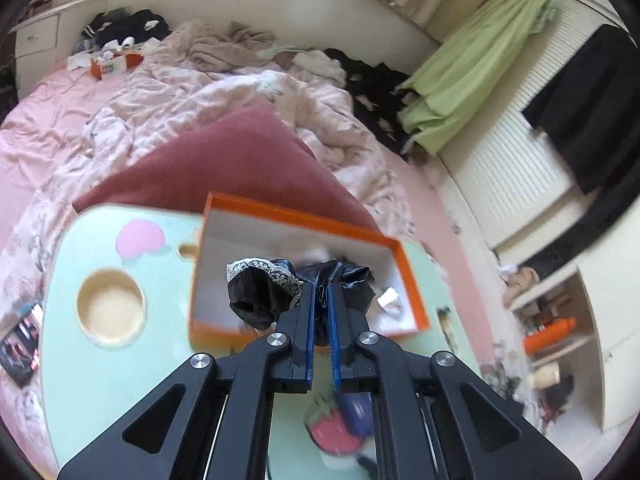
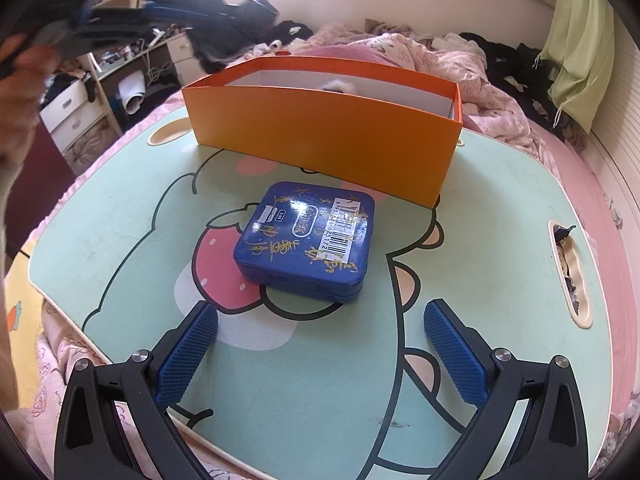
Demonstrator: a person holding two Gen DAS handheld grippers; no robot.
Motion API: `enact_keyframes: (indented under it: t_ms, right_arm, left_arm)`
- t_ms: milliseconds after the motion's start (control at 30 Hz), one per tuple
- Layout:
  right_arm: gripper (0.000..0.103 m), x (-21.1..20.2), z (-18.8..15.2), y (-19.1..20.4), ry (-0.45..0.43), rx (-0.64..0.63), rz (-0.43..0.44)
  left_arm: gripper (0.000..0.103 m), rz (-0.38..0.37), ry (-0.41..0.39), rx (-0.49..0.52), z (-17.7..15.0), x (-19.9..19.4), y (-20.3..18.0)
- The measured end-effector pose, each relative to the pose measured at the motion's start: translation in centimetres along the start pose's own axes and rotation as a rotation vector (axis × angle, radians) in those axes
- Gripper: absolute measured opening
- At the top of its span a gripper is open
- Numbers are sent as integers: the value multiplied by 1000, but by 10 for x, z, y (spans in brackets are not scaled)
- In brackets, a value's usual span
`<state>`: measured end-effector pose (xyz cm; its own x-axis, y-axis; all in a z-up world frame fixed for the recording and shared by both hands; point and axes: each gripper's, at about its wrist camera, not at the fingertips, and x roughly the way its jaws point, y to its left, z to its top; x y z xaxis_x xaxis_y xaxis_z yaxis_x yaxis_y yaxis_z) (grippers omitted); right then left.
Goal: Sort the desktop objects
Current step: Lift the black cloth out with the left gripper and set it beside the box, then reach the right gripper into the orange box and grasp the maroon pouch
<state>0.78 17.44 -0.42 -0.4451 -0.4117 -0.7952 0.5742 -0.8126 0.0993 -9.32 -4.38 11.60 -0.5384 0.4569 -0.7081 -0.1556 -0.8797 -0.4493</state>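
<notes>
My left gripper [image 1: 320,292] is shut on a black cloth with white lace trim [image 1: 260,292] and holds it in the air above the open orange box [image 1: 304,216]. In the right wrist view this gripper [image 2: 200,14] is a blur at the top left, with the black cloth [image 2: 240,20] hanging from it beyond the orange box [image 2: 320,140]. A blue tin with gold writing and a barcode [image 2: 308,240] lies flat on the green lap table [image 2: 480,240]. My right gripper [image 2: 320,316] stands open just in front of the tin, apart from it.
The lap table rests on a bed with pink bedding [image 1: 60,120] and a red cushion [image 1: 224,160] behind the box. It has a round cup recess [image 1: 110,306] and a side slot [image 2: 570,272]. A person's hand [image 2: 16,92] shows at the left edge.
</notes>
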Motion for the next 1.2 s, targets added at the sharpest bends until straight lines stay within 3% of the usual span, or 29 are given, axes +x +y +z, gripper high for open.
enact_keyframes:
  t_ms: [167,233,300,400,533,733,833,967,1067,1200]
  right_arm:
    - [103,0,0,0,1,0,0]
    - [103,0,-1,1,1,-1,0]
    - [103,0,-1,1,1,-1,0]
    - [103,0,-1,1,1,-1,0]
    - [103,0,-1,1,2,-2,0]
    - [103,0,-2,1,2,-3,-1]
    - [103,0,-2,1,2,-4,-2]
    - [103,-1,-4,-1,2,-4,-2]
    - [103,-2,-4,0,3,-7,-4]
    - [103,-2,-4,-1,2,-5,-3]
  left_arm:
    - [7,15,51,-3,-47,8,1]
    - [16,3,33,-22,-57,10,5]
    - [45,4,23,-40,-63,9,8]
    - [73,76,-30,-4,-78,1,6]
    - [75,278,-78,126,-111,-8,-4]
    - [77,433,-89,223,-156,2,-10]
    - [84,536,-63,271,-170,20,-6]
    - [90,506,-112,218,-172,20,5]
    - [103,481,-120,182,-170,22,17]
    - [103,480,-137,190,-172,25,16]
